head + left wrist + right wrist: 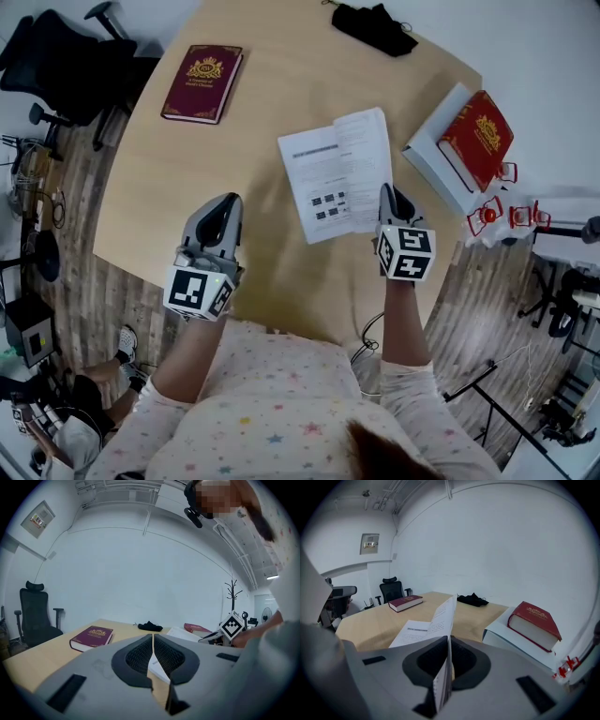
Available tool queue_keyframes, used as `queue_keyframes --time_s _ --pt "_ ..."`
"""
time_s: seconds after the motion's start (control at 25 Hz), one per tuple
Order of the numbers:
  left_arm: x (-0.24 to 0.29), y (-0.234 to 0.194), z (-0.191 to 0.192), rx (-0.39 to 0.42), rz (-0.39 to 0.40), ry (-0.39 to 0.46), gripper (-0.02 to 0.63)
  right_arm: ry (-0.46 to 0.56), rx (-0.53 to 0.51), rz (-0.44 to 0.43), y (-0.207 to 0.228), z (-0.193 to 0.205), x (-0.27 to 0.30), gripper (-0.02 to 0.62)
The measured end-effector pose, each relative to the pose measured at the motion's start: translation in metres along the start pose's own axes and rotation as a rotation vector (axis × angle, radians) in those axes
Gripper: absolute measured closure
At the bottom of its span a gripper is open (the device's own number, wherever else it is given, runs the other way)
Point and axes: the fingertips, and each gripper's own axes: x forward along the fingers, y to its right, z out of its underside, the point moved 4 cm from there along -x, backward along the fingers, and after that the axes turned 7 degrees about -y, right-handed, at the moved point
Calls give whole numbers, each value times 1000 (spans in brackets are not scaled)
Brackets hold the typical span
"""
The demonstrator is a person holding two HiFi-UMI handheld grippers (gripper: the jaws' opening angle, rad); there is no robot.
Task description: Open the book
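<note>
A thin white booklet [323, 187] lies open in the middle of the wooden table [169, 206]. Its right-hand leaf [367, 164] stands lifted, and my right gripper [386, 194] is shut on the near edge of that leaf. In the right gripper view the sheet [444, 616] rises edge-on between the closed pads, with the printed page [415, 631] flat to its left. My left gripper [228, 202] hovers over the table's near left, jaws shut with nothing in them, well apart from the booklet. A maroon hardback [202, 82] lies closed at the far left.
A red hardback [478, 139] rests closed on a white box [427, 155] at the table's right edge. A black cloth [373, 26] lies at the far edge. An office chair [66, 61] stands beyond the far left corner. Red-and-white gear [502, 216] sits off the right side.
</note>
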Motion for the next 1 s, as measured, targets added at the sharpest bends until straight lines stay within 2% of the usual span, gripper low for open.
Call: queue_keyframes --time_s 0.48,1.0 --pt "14 14 -1 21 25 -22 584 -2 17 54 35 11 -1 581" --pt "26 22 4 29 34 -43 584 -26 -13 103 63 20 6 580"
